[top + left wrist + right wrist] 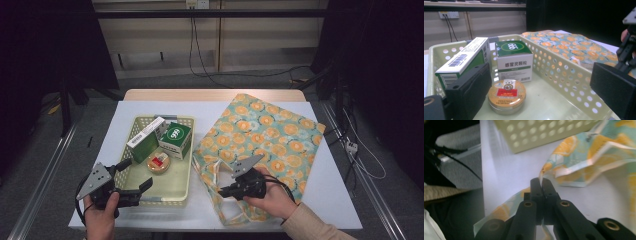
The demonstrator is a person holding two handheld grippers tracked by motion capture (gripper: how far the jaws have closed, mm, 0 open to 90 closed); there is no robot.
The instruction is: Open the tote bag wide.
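A pale yellow perforated basket (191, 150) holds a round orange tin (159, 162), a green-and-white box (175, 140) and a longer white-and-green box (145, 135). To its right lies a flat cloth bag (270, 135) printed with oranges. My left gripper (134, 174) stands open at the basket's near left corner, with the tin (507, 96) ahead between its jaws and nothing gripped. My right gripper (222, 191) is at the bag's near left edge. Its jaws (541, 181) are shut on a strip of the bag's cloth (546, 168), likely a handle.
A white sheet (320, 195) covers the table, whose wooden far edge (215, 94) shows behind. Cables (360, 160) run along the floor at the right. The basket's wall (536, 132) stands just beyond the right gripper.
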